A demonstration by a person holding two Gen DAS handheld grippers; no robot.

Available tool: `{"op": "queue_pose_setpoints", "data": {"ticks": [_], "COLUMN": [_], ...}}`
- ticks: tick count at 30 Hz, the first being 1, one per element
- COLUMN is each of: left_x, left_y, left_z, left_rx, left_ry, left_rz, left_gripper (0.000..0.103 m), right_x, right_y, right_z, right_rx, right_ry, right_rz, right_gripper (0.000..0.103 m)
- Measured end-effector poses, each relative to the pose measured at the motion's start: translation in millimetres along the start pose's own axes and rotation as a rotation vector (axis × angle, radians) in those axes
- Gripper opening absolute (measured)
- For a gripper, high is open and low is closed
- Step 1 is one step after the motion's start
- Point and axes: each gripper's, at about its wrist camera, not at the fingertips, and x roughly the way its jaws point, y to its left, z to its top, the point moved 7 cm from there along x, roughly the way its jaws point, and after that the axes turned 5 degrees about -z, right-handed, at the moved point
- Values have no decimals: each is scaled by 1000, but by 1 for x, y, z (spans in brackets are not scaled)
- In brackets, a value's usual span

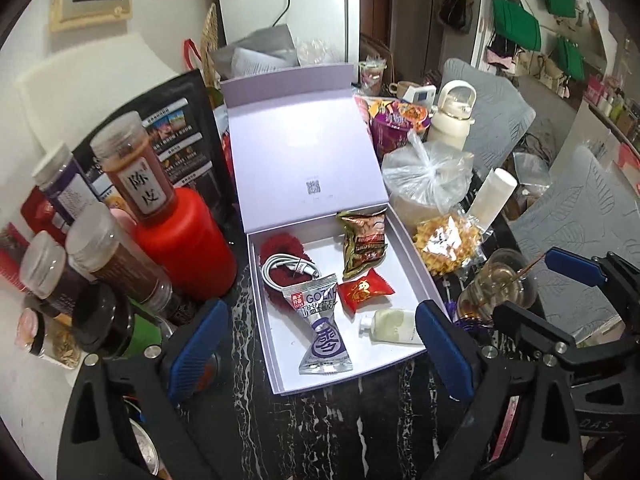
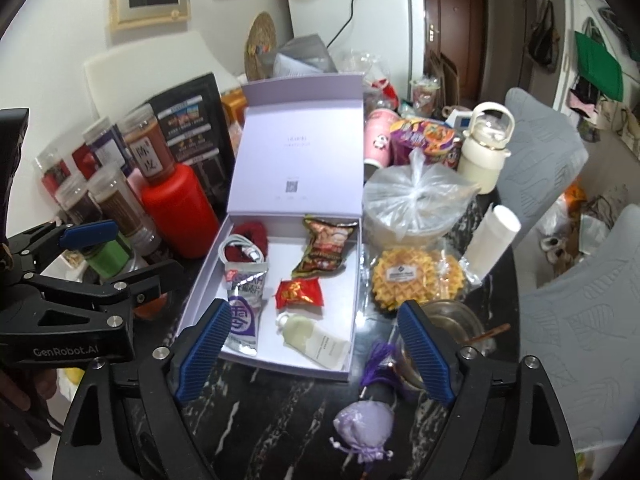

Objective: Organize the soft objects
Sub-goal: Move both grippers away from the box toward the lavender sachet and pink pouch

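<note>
While both the left gripper (image 1: 318, 346) and right gripper (image 2: 316, 350) are hanging wide open and empty, the lilac pouch (image 2: 363, 420) is lying near the box (image 2: 208, 276); soft, light, best pinched mid-body.

Even, soft indoor lighting in both views; shadows are weak. Strong fisheye distortion bends the room at the edges, with black corners around the circular frame. The plastic bag (image 2: 416, 196) shows mild glare. The box (image 1: 276, 152) is sharp in the left view; the right view is slightly blurred.
</note>
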Motion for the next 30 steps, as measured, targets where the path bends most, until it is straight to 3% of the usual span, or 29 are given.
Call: {"op": "queue_pose_setpoints", "data": {"ticks": [15,30], "left_x": [-61,-107], "left_y": [-40,-91], "left_z": [-12,-57], "left_rx": [15,-19], "left_ry": [-85,-140], "left_rz": [22,38], "left_gripper": [97,97], "right_x": [-74,-137], "right_y": [-28,-62], "right_z": [-13,-55], "right_rx": [13,-10], "right_ry": [-98,-151], "right_rz": [-23,-29], "right_gripper": [91,92]}}
